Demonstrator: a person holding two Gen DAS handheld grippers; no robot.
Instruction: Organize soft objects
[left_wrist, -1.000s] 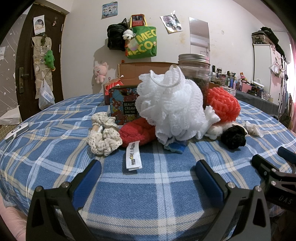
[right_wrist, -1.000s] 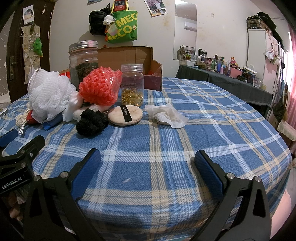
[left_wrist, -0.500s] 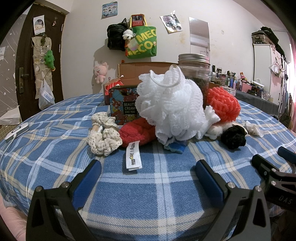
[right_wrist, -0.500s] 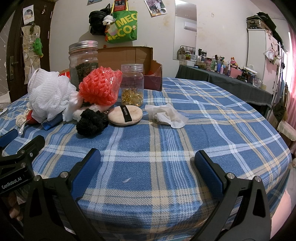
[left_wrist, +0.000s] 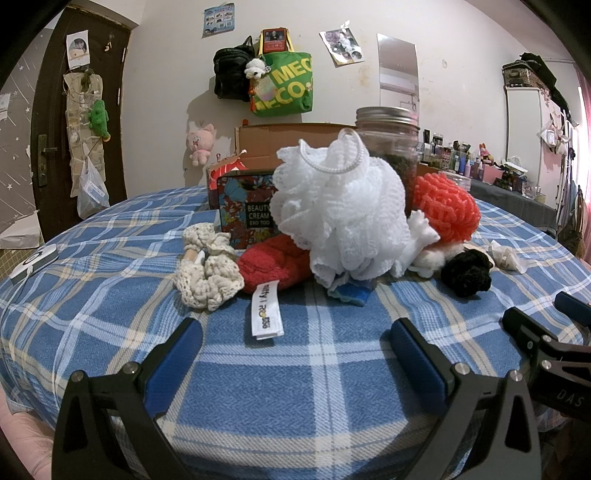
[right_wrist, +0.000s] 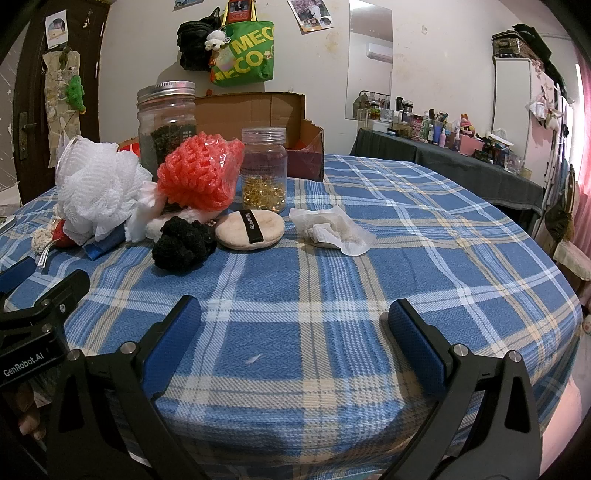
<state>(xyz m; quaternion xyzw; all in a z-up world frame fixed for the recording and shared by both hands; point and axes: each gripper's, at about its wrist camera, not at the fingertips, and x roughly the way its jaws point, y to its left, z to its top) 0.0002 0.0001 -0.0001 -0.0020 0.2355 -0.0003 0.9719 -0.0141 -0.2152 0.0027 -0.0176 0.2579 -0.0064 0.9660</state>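
You have not really started: your left gripper (left_wrist: 293, 334) and your right gripper (right_wrist: 293, 315) both hang low over the near edge of the table with their blue pads spread wide and nothing between them. Judging by how things lie, all the sorting is still ahead. The soft things sit in one loose heap toward the back left of the table: the white mesh pouf (left_wrist: 341, 212) leans on top, with the red knitted piece (left_wrist: 273, 262) and its white label under its left side, the cream scrunchie (left_wrist: 207, 266) just beside that, and the orange mesh pouf (right_wrist: 199, 173) resting against the tall jar (right_wrist: 166, 118). In front of them lie the black scrunchie (right_wrist: 183, 243), the beige powder puff (right_wrist: 250, 230) touching it, and the crumpled tissue (right_wrist: 332, 230) a little apart to the right. A small jar (right_wrist: 264, 170) of golden bits stands behind the puff, and an open cardboard box (right_wrist: 277, 114) at the back looks like a possible place for them, though you cannot tell that from here. The table wears a blue plaid cloth (right_wrist: 406, 240), bare on its right half. Around you is a cluttered room: a green tote bag (left_wrist: 284, 86) hanging on the wall, a dark door (left_wrist: 55, 129) at left, a side table (right_wrist: 443, 155) crowded with bottles.
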